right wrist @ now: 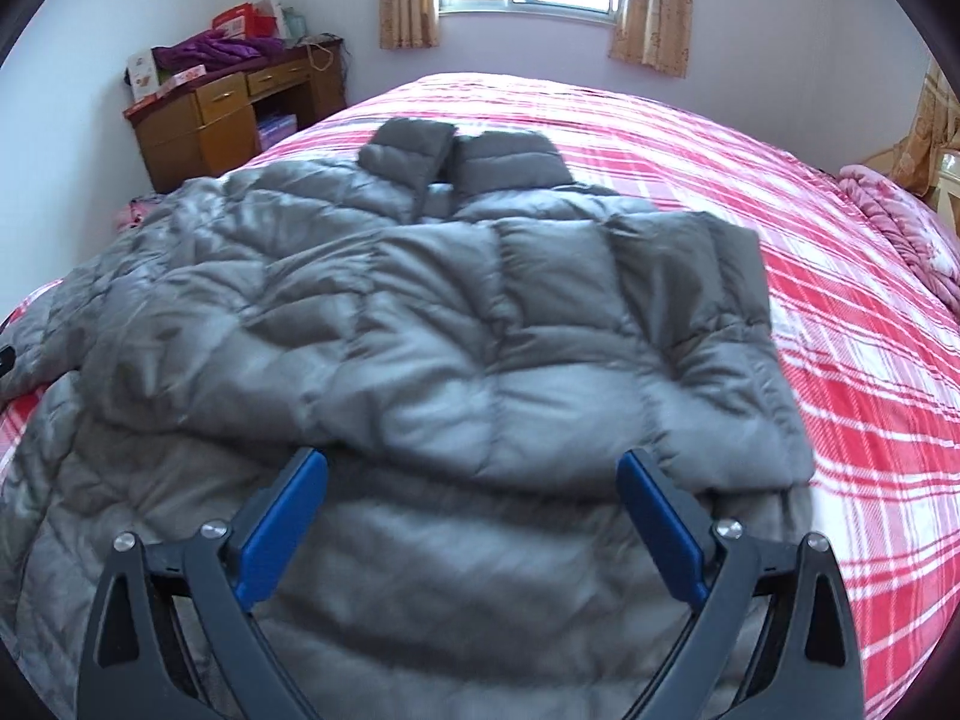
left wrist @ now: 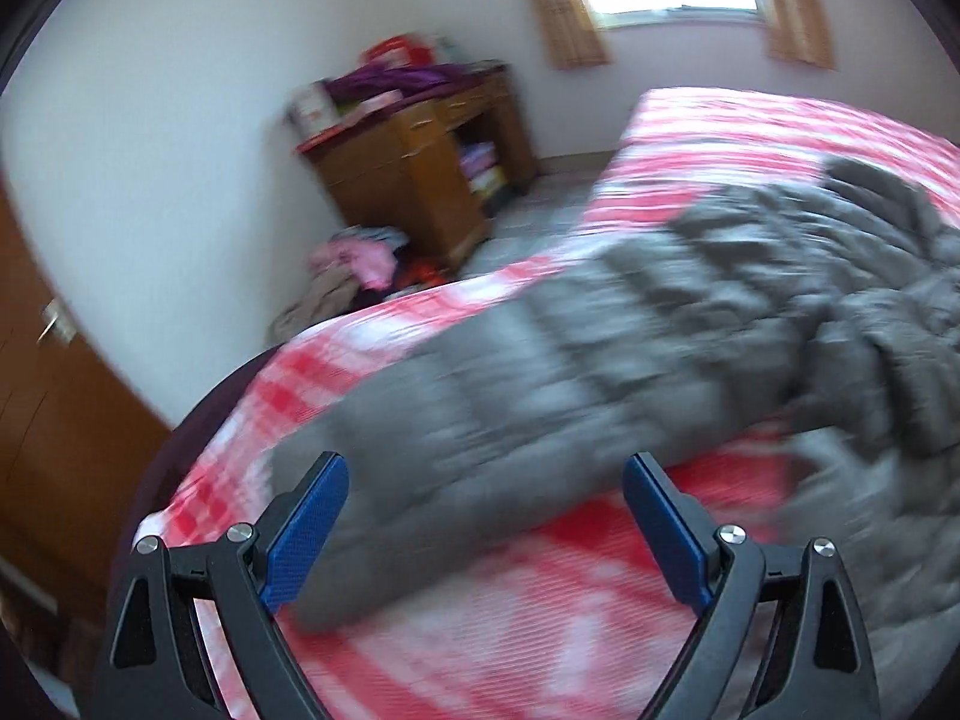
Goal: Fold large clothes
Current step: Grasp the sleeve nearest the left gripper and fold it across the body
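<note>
A large grey puffer jacket [right wrist: 420, 324] lies spread on a bed with a red and white checked cover [right wrist: 840, 360]. Its right sleeve is folded across the body, and the collar [right wrist: 462, 159] points toward the window. My right gripper [right wrist: 474, 480] is open and empty, just above the jacket's lower part. In the blurred left wrist view, the jacket's left sleeve [left wrist: 510, 384] stretches toward the bed's corner. My left gripper [left wrist: 486, 480] is open and empty, with the sleeve's end between its fingers' line of sight.
A wooden desk [right wrist: 228, 114] piled with purple clothes and boxes stands by the far left wall. A heap of clothes [left wrist: 354, 276] lies on the floor beside it. A pink blanket [right wrist: 900, 222] lies at the bed's right edge. A wooden door [left wrist: 54, 408] is at left.
</note>
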`<state>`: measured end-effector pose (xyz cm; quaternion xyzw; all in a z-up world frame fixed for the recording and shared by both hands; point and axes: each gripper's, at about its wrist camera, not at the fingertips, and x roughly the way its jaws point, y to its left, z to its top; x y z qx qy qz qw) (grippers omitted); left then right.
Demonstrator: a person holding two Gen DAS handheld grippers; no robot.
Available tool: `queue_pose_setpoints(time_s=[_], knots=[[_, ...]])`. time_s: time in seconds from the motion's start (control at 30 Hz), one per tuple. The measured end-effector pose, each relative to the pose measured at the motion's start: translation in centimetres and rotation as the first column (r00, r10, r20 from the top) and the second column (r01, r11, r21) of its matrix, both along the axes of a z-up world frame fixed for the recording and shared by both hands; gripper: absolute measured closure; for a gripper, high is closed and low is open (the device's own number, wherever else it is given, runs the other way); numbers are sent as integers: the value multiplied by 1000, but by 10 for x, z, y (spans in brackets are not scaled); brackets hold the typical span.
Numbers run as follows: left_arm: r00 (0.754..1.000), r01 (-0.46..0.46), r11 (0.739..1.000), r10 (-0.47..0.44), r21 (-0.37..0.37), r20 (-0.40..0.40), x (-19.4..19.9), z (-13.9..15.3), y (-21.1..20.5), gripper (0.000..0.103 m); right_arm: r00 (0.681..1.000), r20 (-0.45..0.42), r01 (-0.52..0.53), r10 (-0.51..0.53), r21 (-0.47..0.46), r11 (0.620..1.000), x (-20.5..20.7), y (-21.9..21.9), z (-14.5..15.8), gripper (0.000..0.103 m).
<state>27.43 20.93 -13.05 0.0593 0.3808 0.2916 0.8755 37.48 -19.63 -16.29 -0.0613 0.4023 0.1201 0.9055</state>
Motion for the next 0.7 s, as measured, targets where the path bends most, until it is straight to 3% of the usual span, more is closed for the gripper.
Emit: queue_pose_setpoints(time_s=[0.23,0.4,0.43,0.47,0.5,0.53,0.63,0.7], knots=[[981,-187,980,189,-64,41,-61,-1,95,10,999,23,-25,25,-10,1000,-19,20,1,4],[975,-204,930,222,-306,25,-56,-28,134,10,1000,9,-24,24,-11,1000,-16,36,-6,4],[975,-201,925,221,-321,25,-51,-32,133,12,1000,10,-29,29,-12,1000,-18,39,-6,4],[977,-194,923,214,-332,24,-45,-35,130,17,999,11,-35,35,-17,999,-19,42,-7,4],[980,-179,921,200,-345,25,-39,-39,129,36,999,13,-40,41,-25,999,-21,45,-7,4],[984,-160,917,180,-365,21,-33,-42,126,62,999,17,-45,46,-33,998,-22,48,-7,4],[989,-132,922,146,-364,12,-17,-41,118,92,999,25,-43,44,-45,998,-23,49,-6,4],[991,-113,945,128,-307,31,-13,-27,106,95,999,28,-31,32,-41,999,-22,45,-5,4]])
